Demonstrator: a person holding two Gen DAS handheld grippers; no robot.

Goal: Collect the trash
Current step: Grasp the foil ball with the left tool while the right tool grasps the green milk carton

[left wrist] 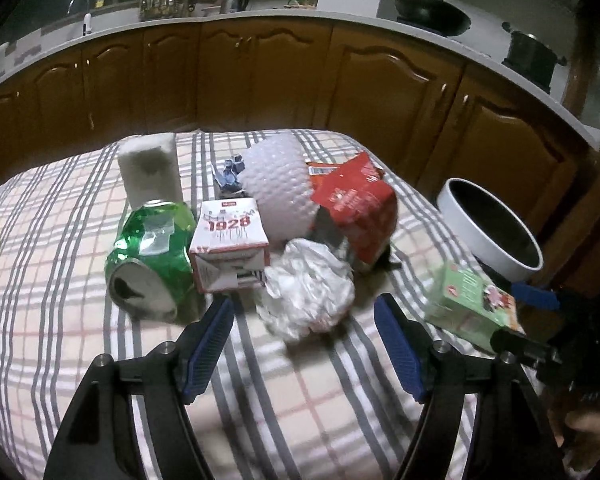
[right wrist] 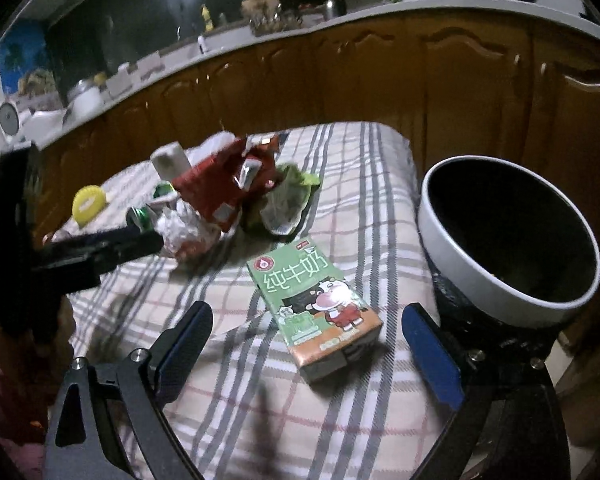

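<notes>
Right wrist view: right claw [right wrist: 306,328] tilted down, wide, over milk carton [right wrist: 316,308]; left claw [left wrist: 304,312] wide.

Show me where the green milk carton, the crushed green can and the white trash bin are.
green milk carton [right wrist: 300,280]: right wrist view, printed top face.
crushed green can [left wrist: 156,236]: left wrist view, dented side.
white trash bin [right wrist: 452,236]: right wrist view, outer wall.

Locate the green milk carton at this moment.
The green milk carton lies flat on the plaid tablecloth, apart from the trash pile, between the open right gripper fingers and just left of the white bin in the right wrist view.
</notes>
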